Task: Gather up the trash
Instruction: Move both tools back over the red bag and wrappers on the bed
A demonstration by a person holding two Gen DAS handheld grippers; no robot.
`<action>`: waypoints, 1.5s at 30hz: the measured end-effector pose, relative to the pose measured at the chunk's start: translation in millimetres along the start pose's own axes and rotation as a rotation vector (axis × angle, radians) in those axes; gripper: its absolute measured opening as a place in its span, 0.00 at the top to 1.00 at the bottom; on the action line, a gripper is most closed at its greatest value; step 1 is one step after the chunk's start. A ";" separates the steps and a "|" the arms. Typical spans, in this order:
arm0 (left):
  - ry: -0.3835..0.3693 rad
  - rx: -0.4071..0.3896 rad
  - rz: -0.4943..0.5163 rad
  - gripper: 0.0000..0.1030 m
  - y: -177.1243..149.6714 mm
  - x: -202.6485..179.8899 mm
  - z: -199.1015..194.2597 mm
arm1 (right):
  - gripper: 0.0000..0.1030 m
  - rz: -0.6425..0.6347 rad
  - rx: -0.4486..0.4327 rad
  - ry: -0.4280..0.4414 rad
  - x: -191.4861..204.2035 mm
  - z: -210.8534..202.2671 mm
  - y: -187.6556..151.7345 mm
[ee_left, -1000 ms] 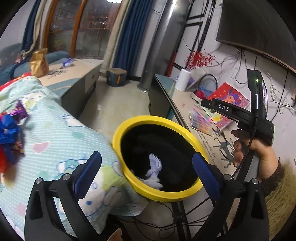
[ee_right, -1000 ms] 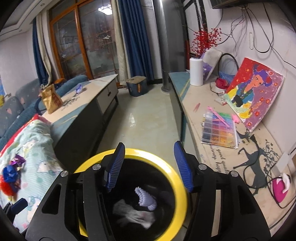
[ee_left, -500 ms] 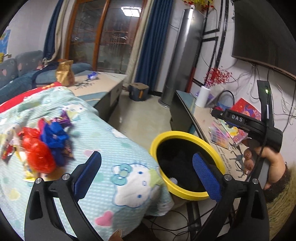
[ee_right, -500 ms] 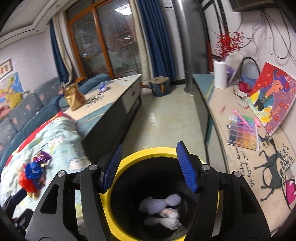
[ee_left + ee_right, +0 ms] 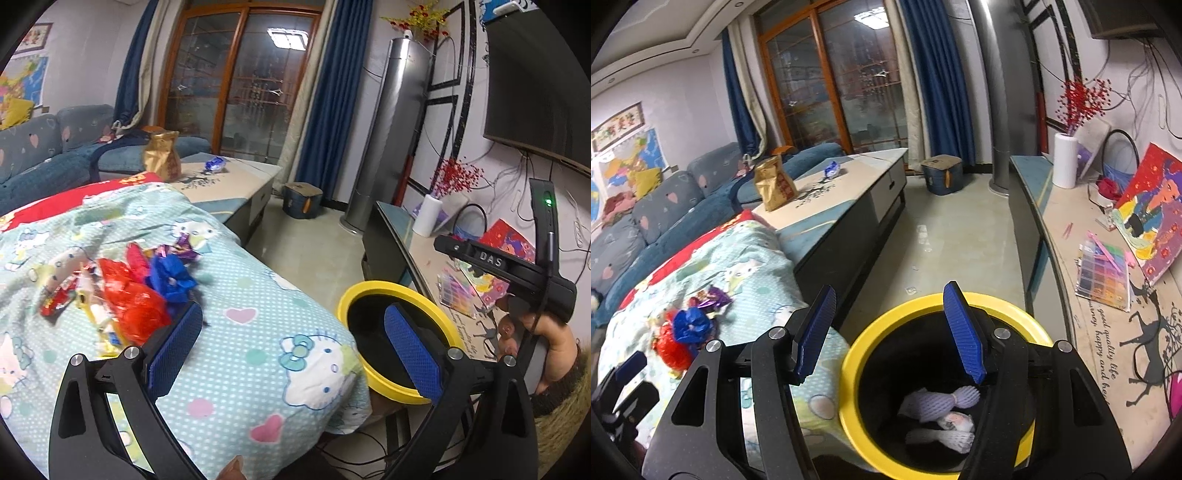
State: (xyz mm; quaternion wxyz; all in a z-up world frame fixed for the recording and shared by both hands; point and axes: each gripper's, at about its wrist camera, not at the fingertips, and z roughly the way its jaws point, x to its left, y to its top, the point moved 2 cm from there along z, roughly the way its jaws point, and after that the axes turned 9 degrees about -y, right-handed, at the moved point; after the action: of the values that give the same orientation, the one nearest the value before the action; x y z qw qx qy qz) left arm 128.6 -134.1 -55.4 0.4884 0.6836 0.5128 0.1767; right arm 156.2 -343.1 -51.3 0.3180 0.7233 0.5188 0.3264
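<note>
A pile of trash wrappers, red [image 5: 129, 299], blue [image 5: 170, 275] and purple, lies on a teal cartoon-print blanket [image 5: 236, 354]. It also shows in the right wrist view [image 5: 687, 330]. A black bin with a yellow rim [image 5: 373, 291] stands to the right of the blanket; white foam nets [image 5: 942, 402] lie in it. My left gripper [image 5: 291, 354] is open and empty, above the blanket, with its left pad near the pile. My right gripper [image 5: 890, 332] is open and empty over the bin's left rim [image 5: 849, 354].
A low coffee table [image 5: 849, 184] behind the blanket holds a gold bag [image 5: 774, 182] and a blue wrapper [image 5: 832, 169]. A long bench [image 5: 1104, 314] on the right carries a paint set, a painting and a white roll. A box [image 5: 942, 173] stands on the floor.
My left gripper has swung left from over the bin to over the blanket, bringing the trash pile into view. My right gripper has drawn back a little from the bin.
</note>
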 end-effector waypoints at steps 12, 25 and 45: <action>0.113 -0.053 -0.061 0.07 4.4 44.9 -30.4 | 0.48 -0.063 -0.002 0.165 52.3 -17.2 -11.0; 0.210 -0.092 -0.166 0.07 3.7 97.0 -59.0 | 0.48 -0.189 0.048 0.305 119.8 -34.2 -39.2; 0.287 -0.042 -0.336 0.08 -7.7 188.9 -63.1 | 0.53 -0.418 0.140 0.467 223.2 -27.9 -87.3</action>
State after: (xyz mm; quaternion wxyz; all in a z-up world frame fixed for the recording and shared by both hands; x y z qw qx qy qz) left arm 155.5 61.6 -81.9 0.4470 0.5460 0.6800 0.1992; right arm 141.9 -103.2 -73.0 0.2002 0.5266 0.7364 0.3745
